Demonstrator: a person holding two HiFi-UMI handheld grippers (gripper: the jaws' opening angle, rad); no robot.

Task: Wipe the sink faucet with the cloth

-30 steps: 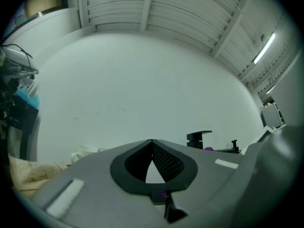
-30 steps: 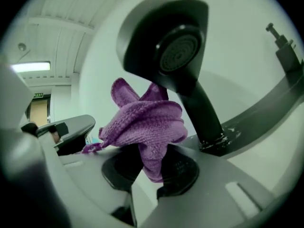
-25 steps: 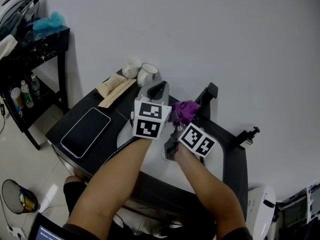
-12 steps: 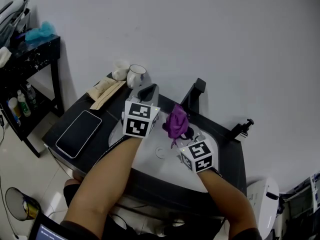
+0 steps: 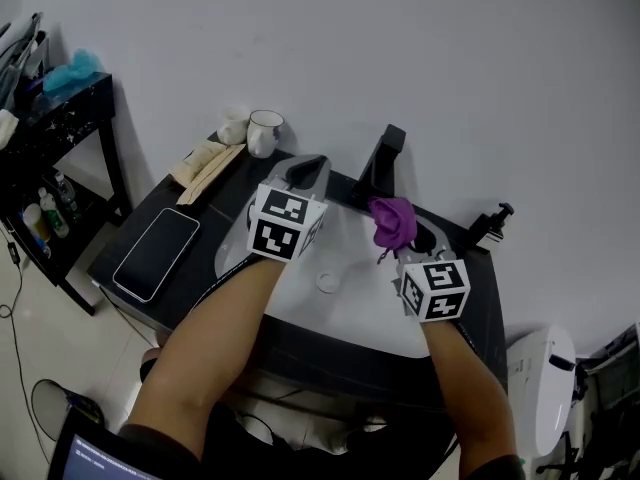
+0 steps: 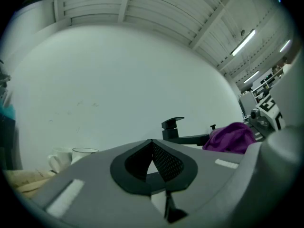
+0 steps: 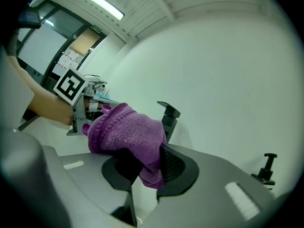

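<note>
The black faucet stands at the back rim of the white sink, its spout reaching over the basin. My right gripper is shut on a bunched purple cloth, held just in front of the spout's end, whether touching I cannot tell. In the right gripper view the cloth fills the jaws of the gripper and hides part of the faucet. My left gripper hovers over the basin's back left, shut and empty. The left gripper view shows that gripper, the faucet and the cloth.
A dark phone lies on the black counter left of the sink. Two mugs and pale wooden pieces sit at the back left corner. A small black knob stands at the right. A black side shelf holds bottles.
My right gripper has carried the purple cloth to the right, from left of the faucet to just in front of its spout. The left gripper has stayed near the basin's back left.
</note>
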